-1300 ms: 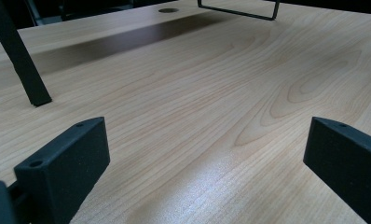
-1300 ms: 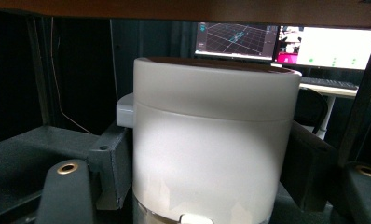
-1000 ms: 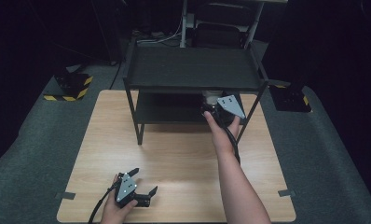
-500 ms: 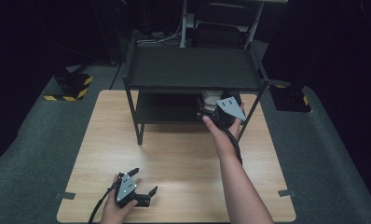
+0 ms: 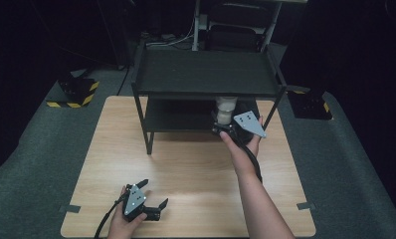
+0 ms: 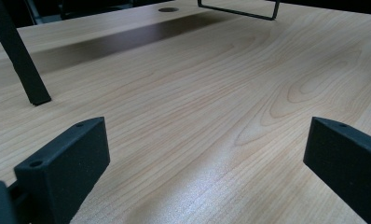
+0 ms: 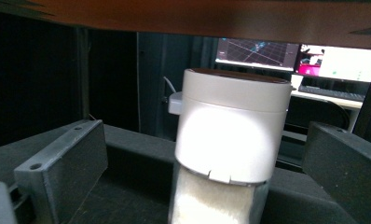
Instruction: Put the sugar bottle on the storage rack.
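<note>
A jar [image 5: 226, 108] with a white lid and pale contents stands on the lower tier [image 5: 176, 118] of a black shelf rack [image 5: 206, 72], near its front right. My right gripper [image 5: 225, 127] is at that tier's front edge, open. In the right gripper view the jar [image 7: 230, 130] sits upright between the two spread jaws, with a gap on each side. My left gripper [image 5: 154, 193] rests low over the wooden table [image 5: 186, 164] near its front left, open with nothing in it; its jaws frame bare wood [image 6: 207, 140].
The rack's top tier overhangs the jar closely. A rack leg [image 6: 20, 60] stands ahead and left of the left gripper. Black-and-yellow floor blocks [image 5: 76, 92] lie off the table's left. Lit monitors [image 7: 342, 58] show behind the rack.
My right gripper has drawn back a little toward the person, and more of the jar shows in front of it. The left gripper has stayed put.
</note>
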Tool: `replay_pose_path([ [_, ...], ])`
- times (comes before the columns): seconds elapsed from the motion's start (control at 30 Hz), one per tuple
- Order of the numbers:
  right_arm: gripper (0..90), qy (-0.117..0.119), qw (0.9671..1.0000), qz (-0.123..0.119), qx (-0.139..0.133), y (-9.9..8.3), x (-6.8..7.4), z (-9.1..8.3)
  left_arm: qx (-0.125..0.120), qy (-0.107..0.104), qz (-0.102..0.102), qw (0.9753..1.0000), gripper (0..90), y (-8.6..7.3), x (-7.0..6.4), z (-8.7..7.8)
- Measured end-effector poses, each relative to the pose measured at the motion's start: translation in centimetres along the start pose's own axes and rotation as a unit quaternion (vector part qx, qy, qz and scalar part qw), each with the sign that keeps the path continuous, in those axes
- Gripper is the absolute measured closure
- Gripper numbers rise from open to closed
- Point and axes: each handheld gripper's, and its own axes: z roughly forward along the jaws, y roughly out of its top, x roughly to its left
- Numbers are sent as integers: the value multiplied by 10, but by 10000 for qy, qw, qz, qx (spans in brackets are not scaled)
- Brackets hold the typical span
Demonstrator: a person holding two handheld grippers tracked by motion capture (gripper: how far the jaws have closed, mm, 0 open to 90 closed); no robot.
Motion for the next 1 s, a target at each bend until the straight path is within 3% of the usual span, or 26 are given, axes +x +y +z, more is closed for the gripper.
replay_pose_path([
  [0.43, 3, 226, 9997, -56, -100, -21, -2, -41, 6, 27, 29, 10000, 5, 0, -1, 0],
  [0.67, 3, 282, 9996, 28, -74, -41, -6, -69, 0, 42, 37, 10000, 5, 0, -2, 0],
  [1.0, 3, 377, 9993, -29, 76, -67, -8, -99, -8, 57, 40, 10000, 5, 0, -3, 0],
])
